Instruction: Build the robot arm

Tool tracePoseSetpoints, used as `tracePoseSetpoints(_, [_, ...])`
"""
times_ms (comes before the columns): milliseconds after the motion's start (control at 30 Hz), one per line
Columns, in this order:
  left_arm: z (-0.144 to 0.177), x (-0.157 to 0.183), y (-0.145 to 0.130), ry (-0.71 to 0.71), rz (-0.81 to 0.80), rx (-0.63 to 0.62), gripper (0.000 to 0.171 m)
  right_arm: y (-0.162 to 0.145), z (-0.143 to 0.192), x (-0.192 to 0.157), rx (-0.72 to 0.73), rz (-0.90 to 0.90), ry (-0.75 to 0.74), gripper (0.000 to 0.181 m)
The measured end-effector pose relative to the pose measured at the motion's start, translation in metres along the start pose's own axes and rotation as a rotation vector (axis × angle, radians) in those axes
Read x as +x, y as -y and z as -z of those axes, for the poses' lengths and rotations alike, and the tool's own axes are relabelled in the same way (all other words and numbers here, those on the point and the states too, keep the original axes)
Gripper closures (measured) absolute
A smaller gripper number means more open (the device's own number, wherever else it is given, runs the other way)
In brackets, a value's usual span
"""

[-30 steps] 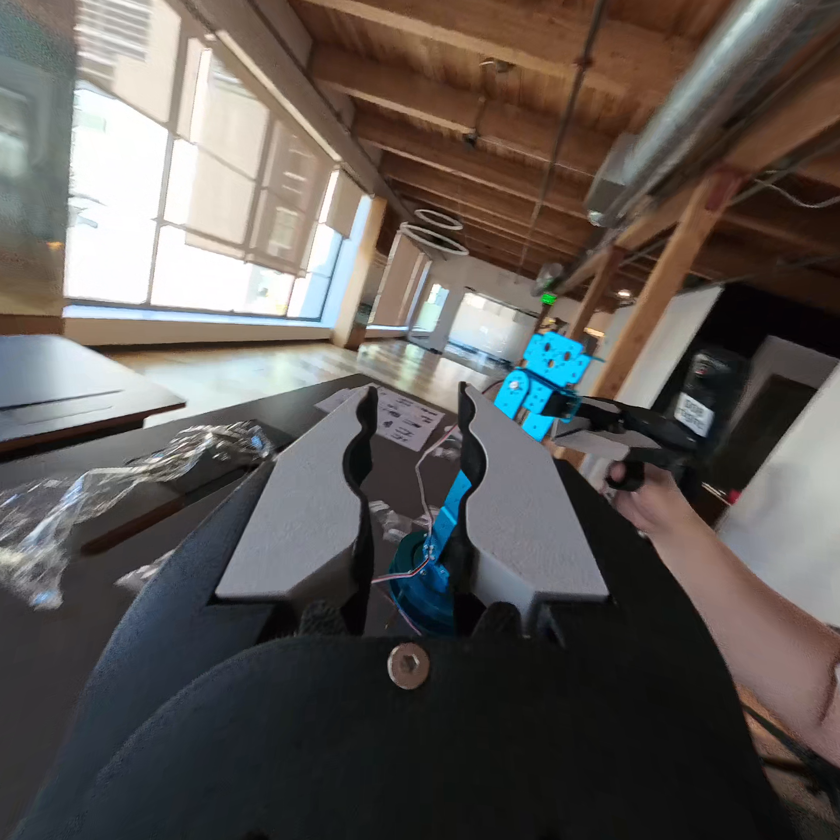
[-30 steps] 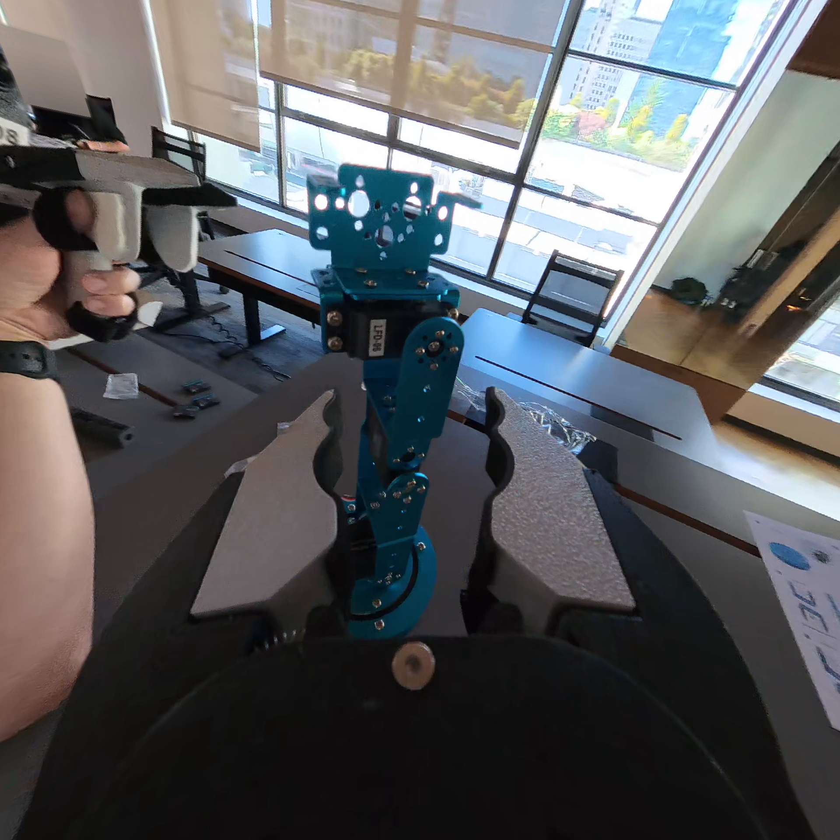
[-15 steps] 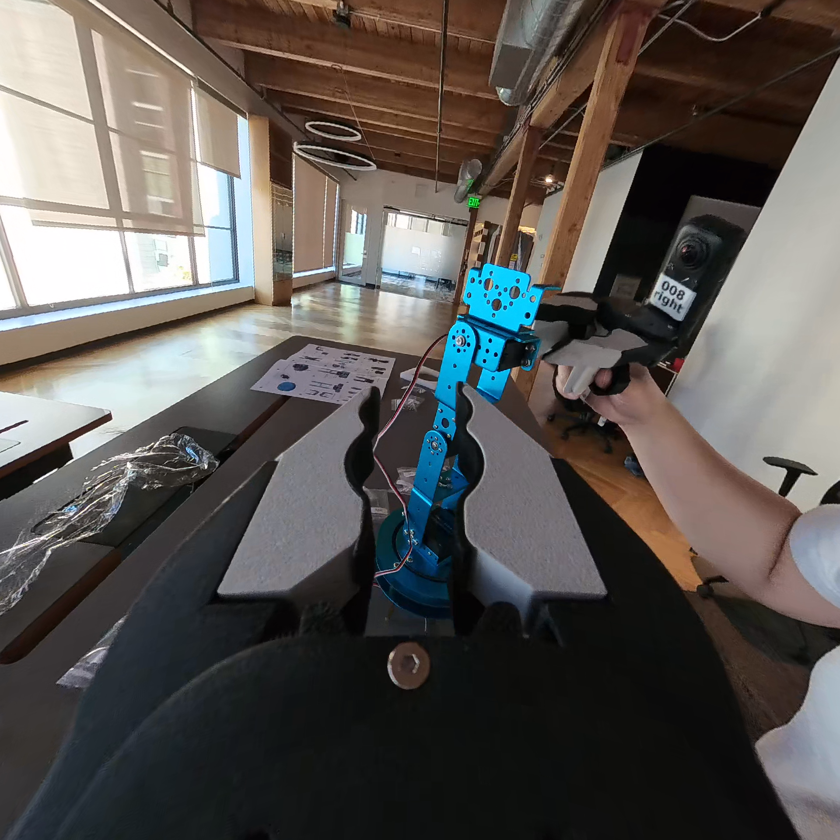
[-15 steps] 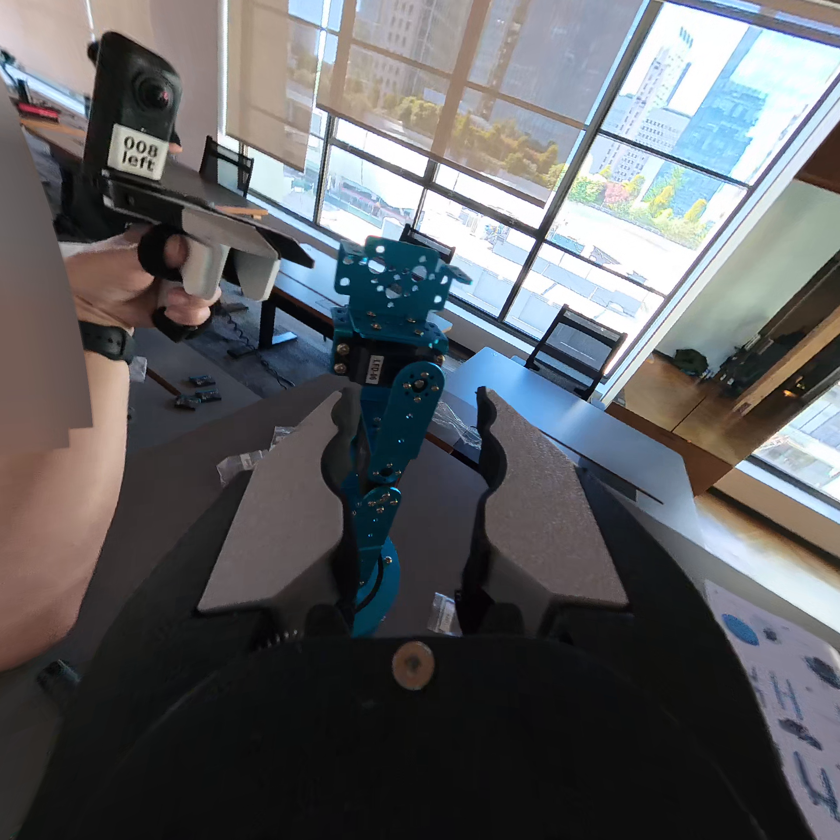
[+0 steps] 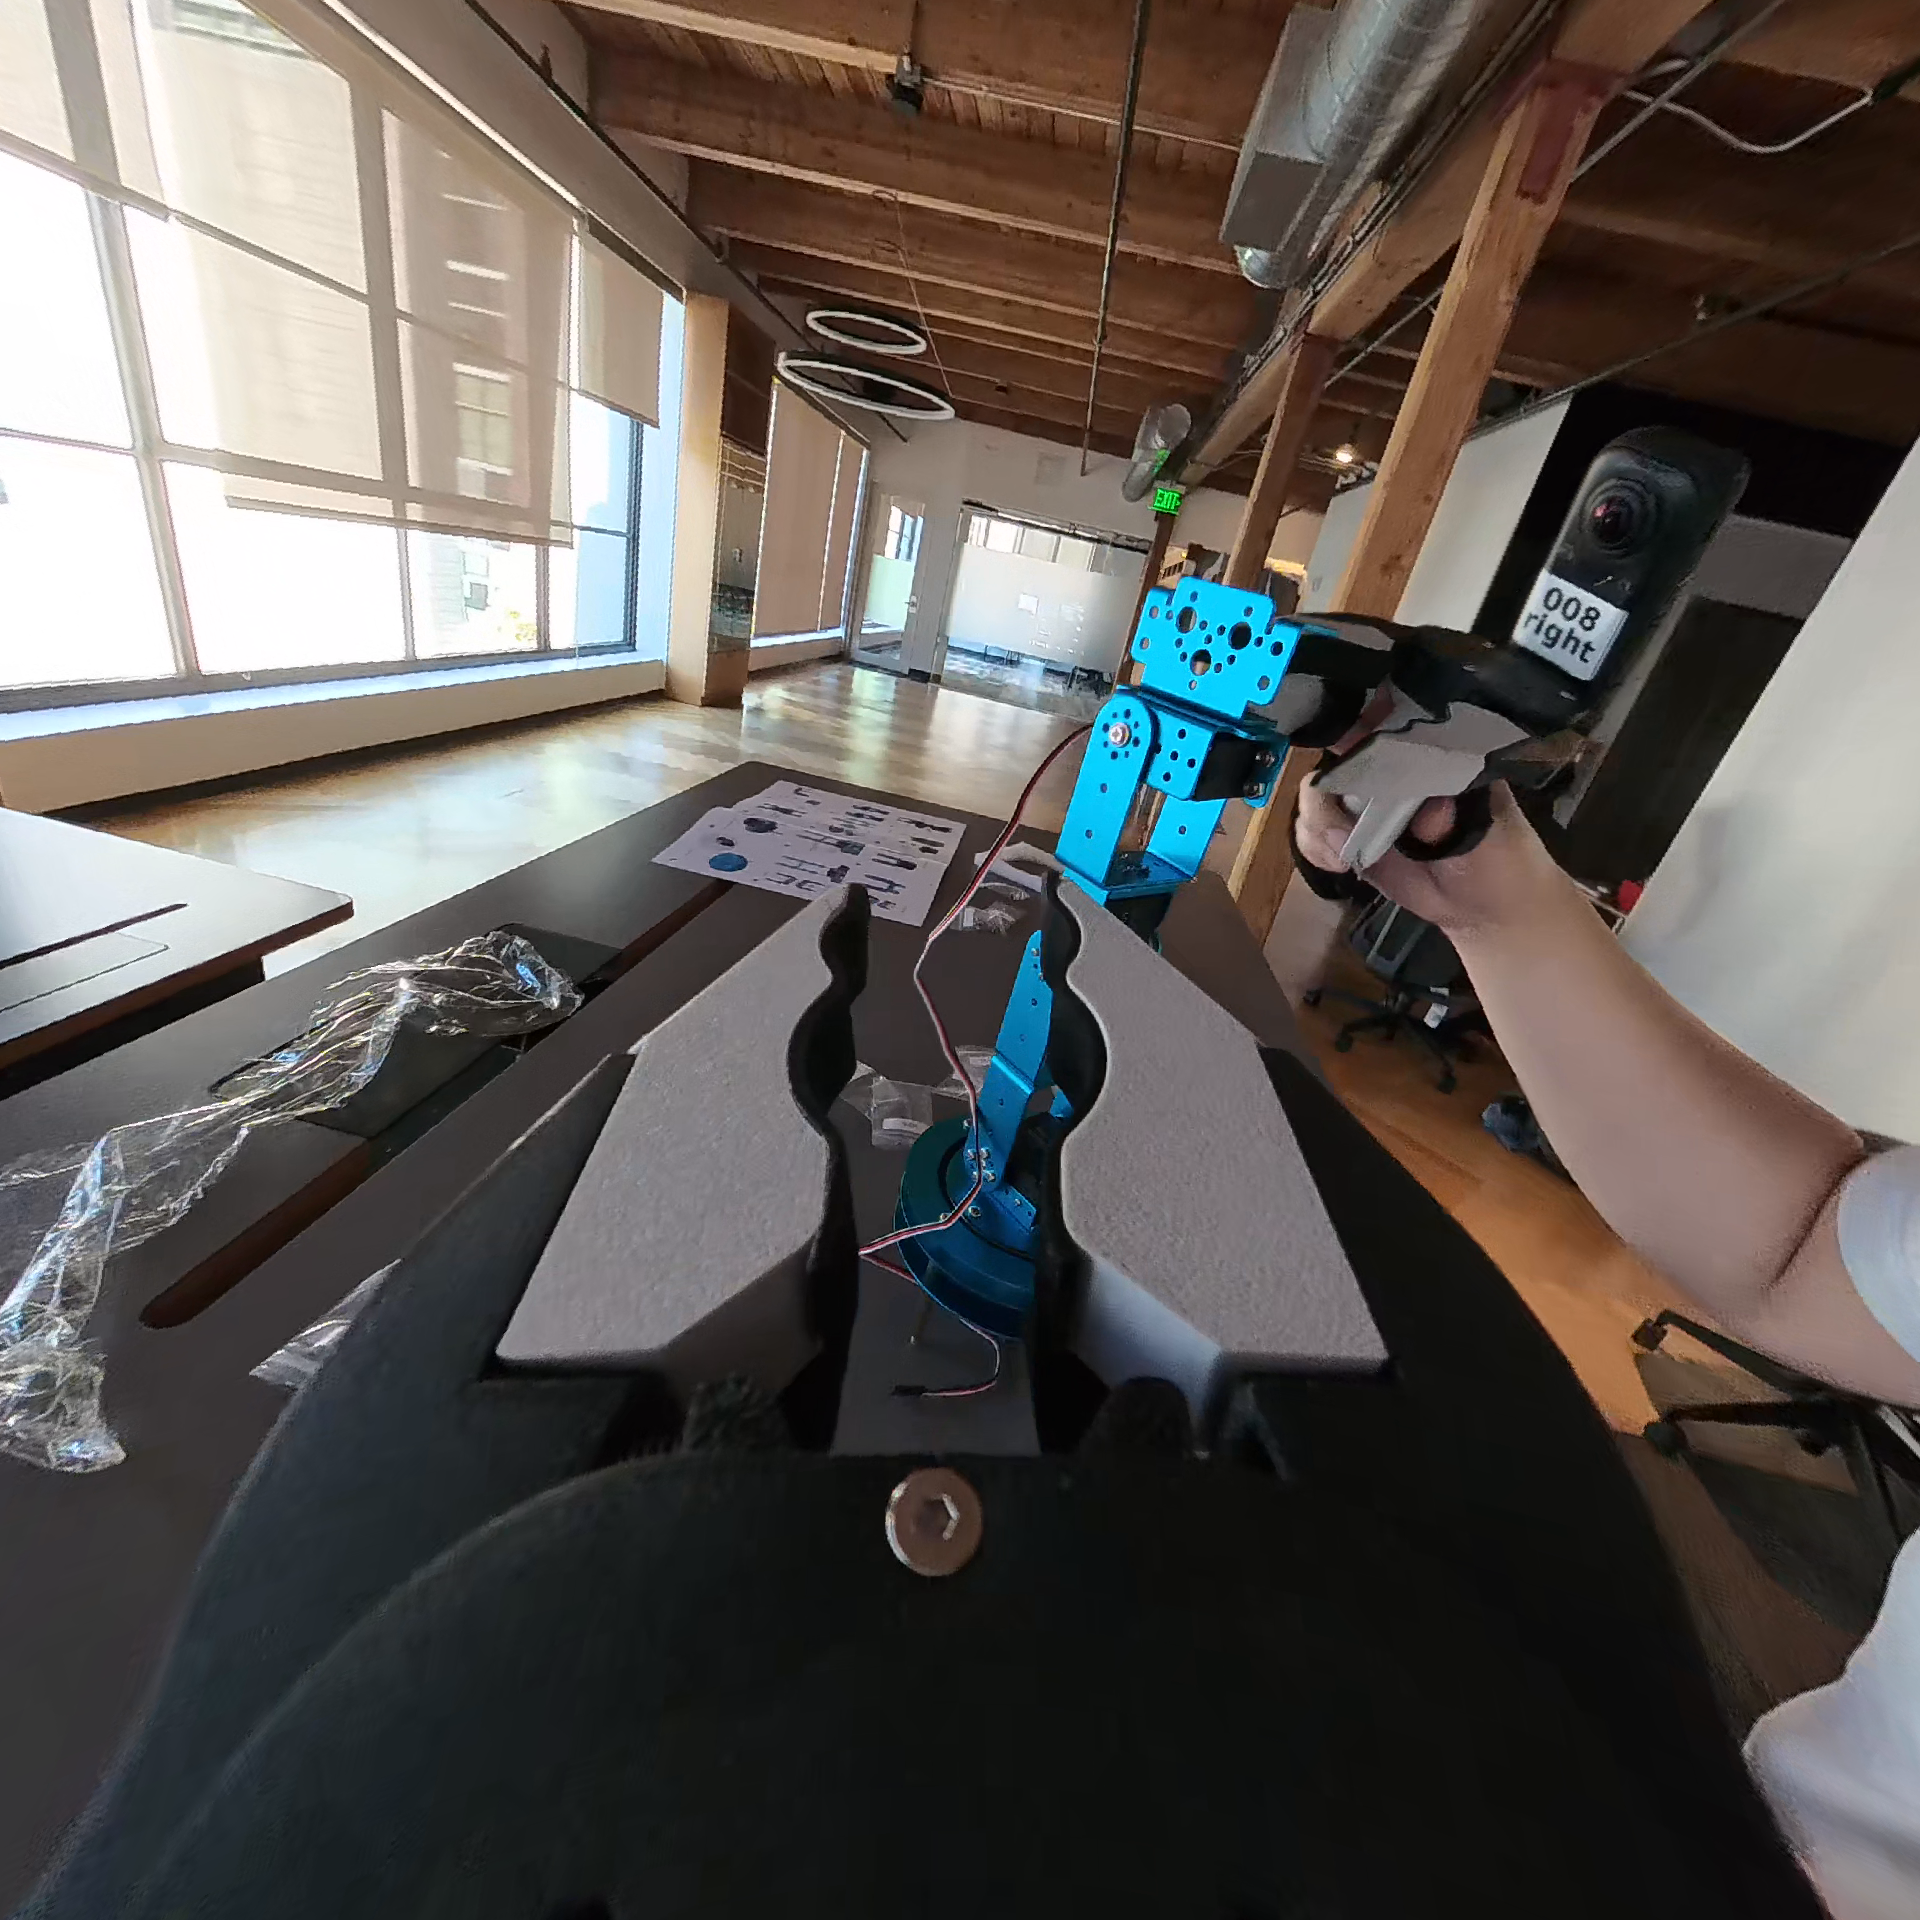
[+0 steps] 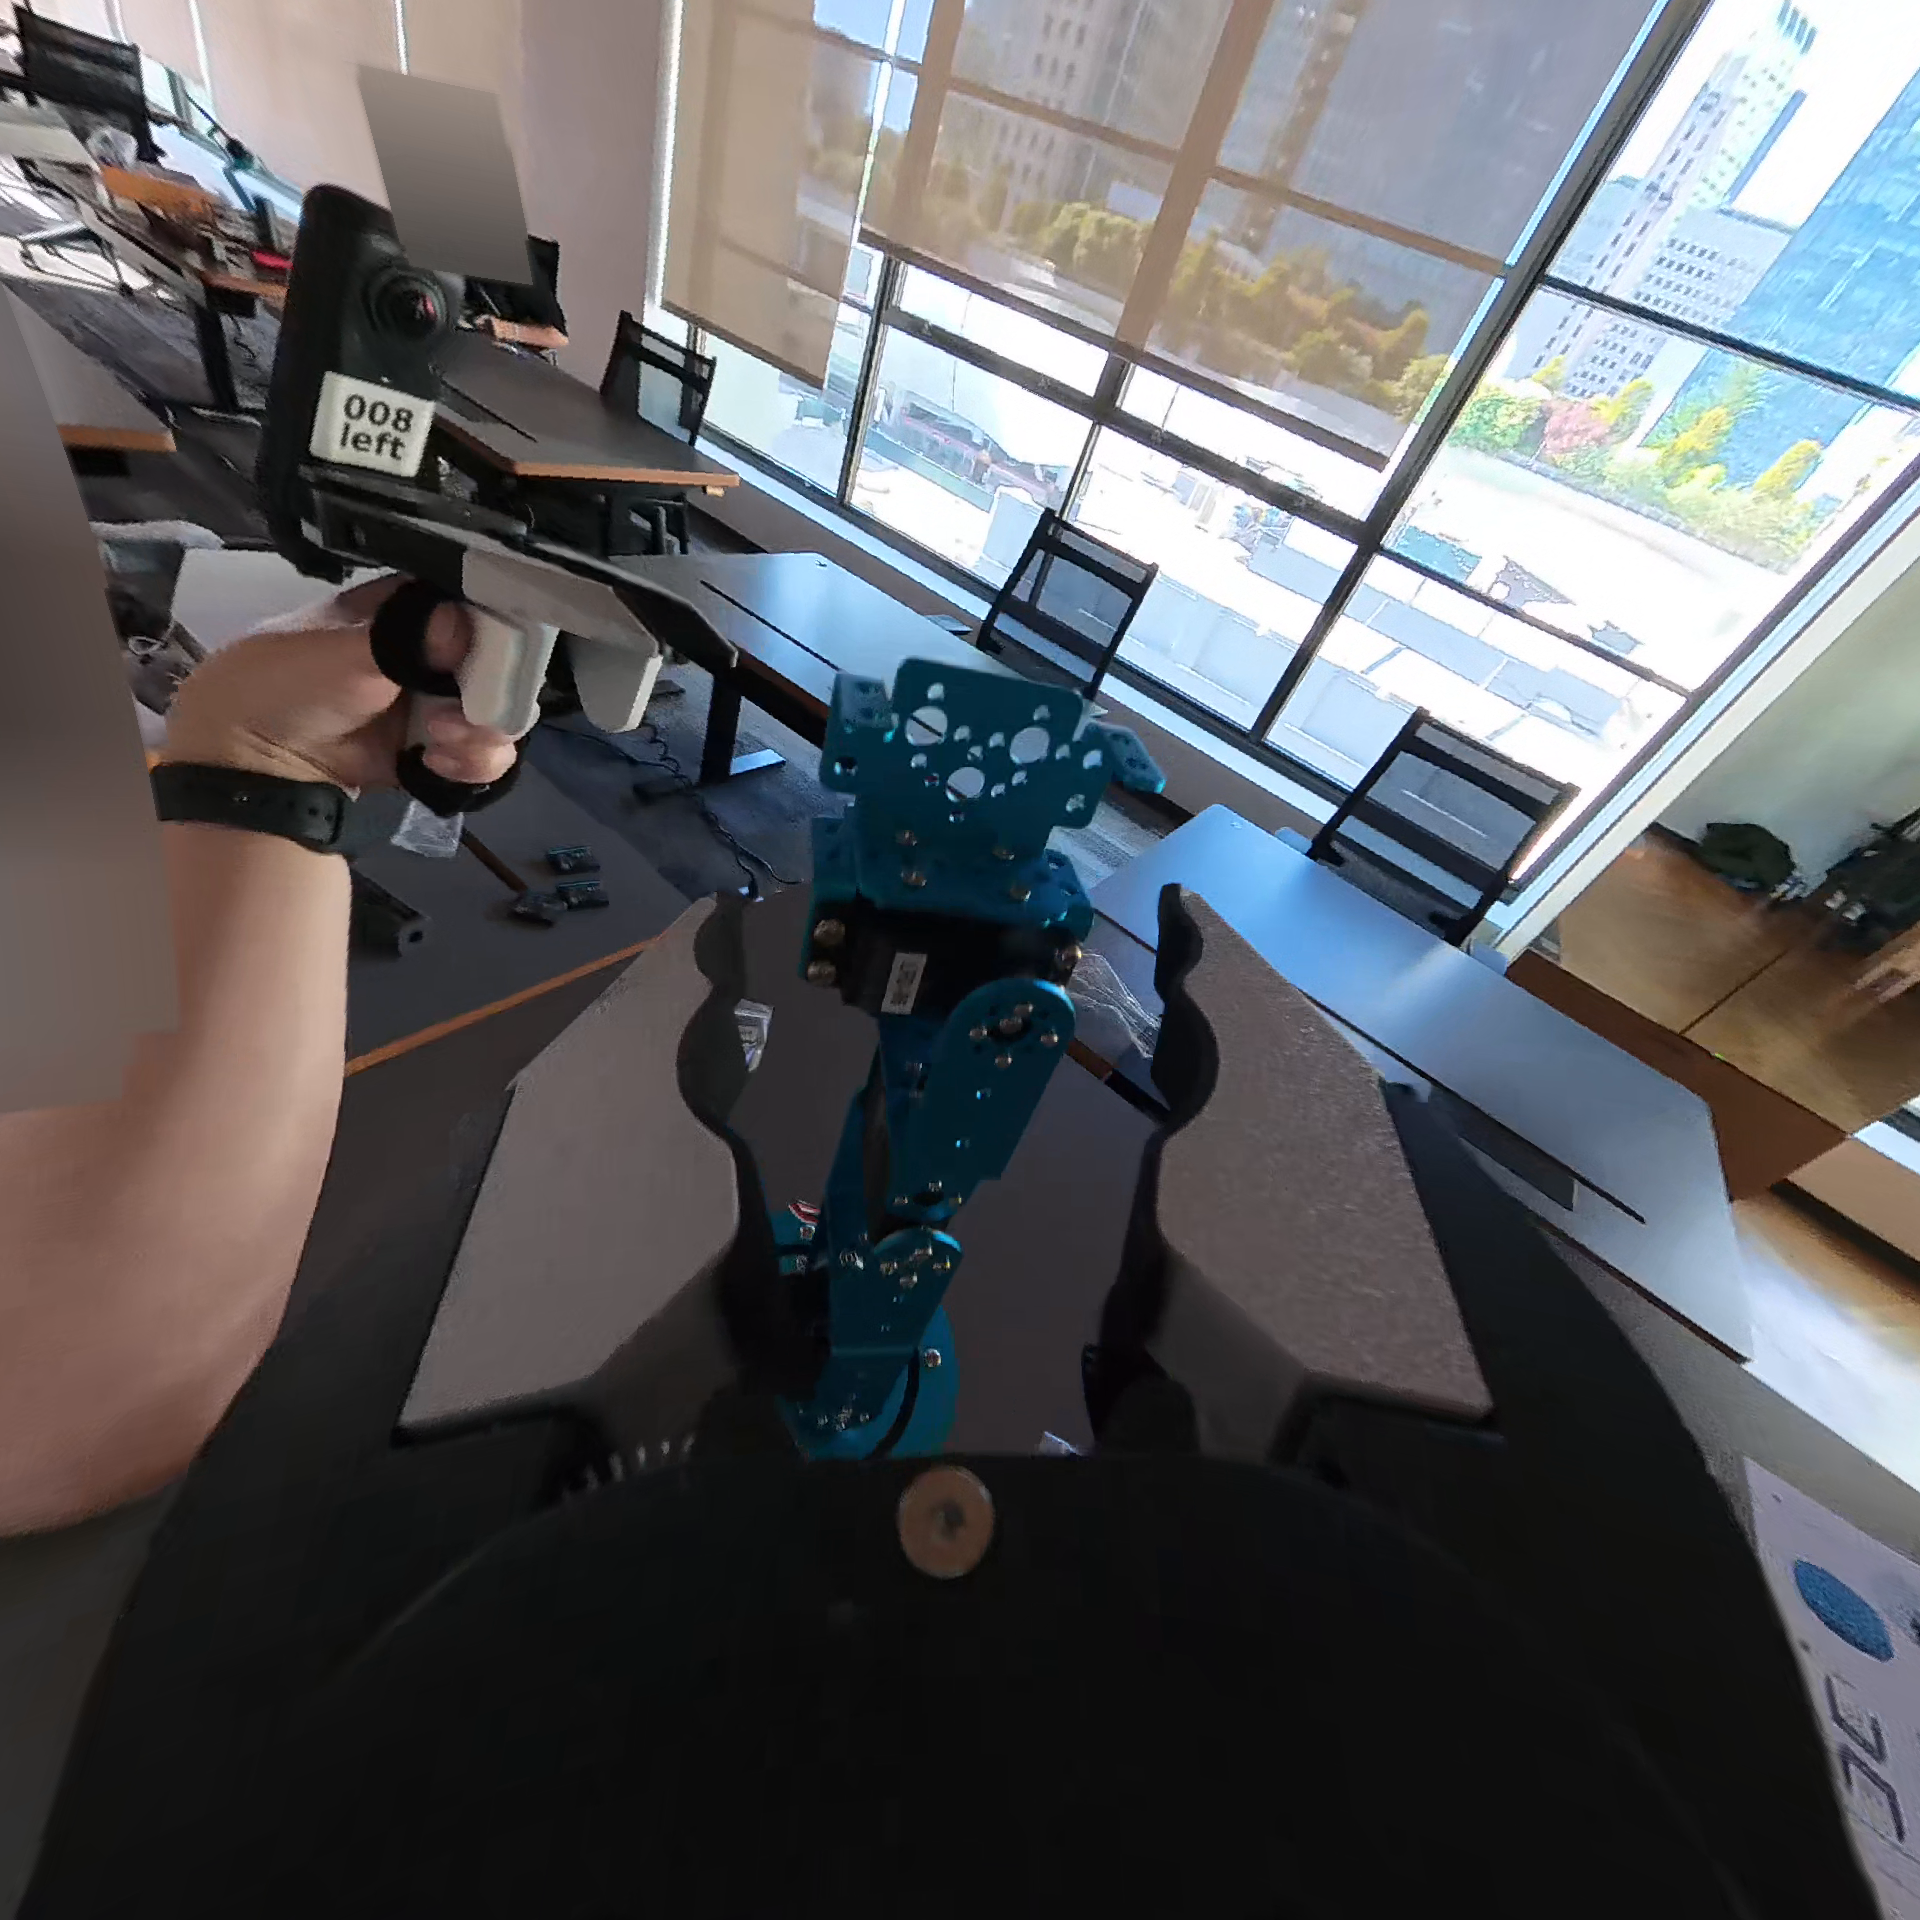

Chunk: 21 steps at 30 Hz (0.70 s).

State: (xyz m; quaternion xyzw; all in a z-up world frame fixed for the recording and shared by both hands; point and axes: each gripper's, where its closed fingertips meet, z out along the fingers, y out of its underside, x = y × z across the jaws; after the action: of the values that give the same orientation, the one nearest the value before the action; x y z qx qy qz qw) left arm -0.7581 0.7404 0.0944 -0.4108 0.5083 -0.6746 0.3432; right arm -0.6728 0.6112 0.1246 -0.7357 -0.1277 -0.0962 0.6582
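Observation:
A blue metal robot arm (image 5: 1195, 665) stands on its round base (image 5: 966, 1257) on a dark table (image 5: 582, 935). A red and white wire (image 5: 935, 977) hangs from its top joint. My left gripper (image 5: 951, 894) is open and empty and looks at the arm's base from a distance. In the right wrist view it is held off to the left (image 6: 707, 649), apart from the arm. My right gripper (image 6: 940, 899) is open wide, with the arm (image 6: 966, 748) standing in the gap. In the left wrist view its fingertips (image 5: 1304, 686) are against the arm's top bracket and servo.
Crumpled clear plastic wrap (image 5: 395, 997) lies on the table's left side. A printed sheet (image 5: 831, 842) lies at the far end and also shows in the right wrist view (image 6: 1860, 1662). Small part bags lie near the base. Other tables (image 6: 1455, 997) and chairs (image 6: 1070, 592) stand by the windows.
My right gripper's jaws have opened wider around the blue arm. Both views have shifted and tilted. The left gripper stays off to the side, apart from the arm.

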Motion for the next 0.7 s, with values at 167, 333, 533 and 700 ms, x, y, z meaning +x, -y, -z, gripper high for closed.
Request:
tracePoseSetpoints(167, [0.006,0.004,0.003,-0.013,-0.013,0.031,0.14,-0.004,-0.009,0.004,-0.031,0.028,-0.034,0.103])
tracePoseSetpoints(333, [0.008,0.008,0.006,-0.036,-0.021,0.052,0.141,-0.012,-0.013,0.004,-0.039,0.018,-0.034,0.105])
tracePoseSetpoints(533, [0.006,0.012,0.009,-0.037,-0.028,0.05,0.141,-0.011,-0.003,0.001,0.005,0.04,-0.055,0.106])
tracePoseSetpoints(700, [0.002,0.021,0.014,-0.05,-0.056,0.05,0.141,-0.011,0.021,0.0,0.088,-0.006,-0.097,0.108])
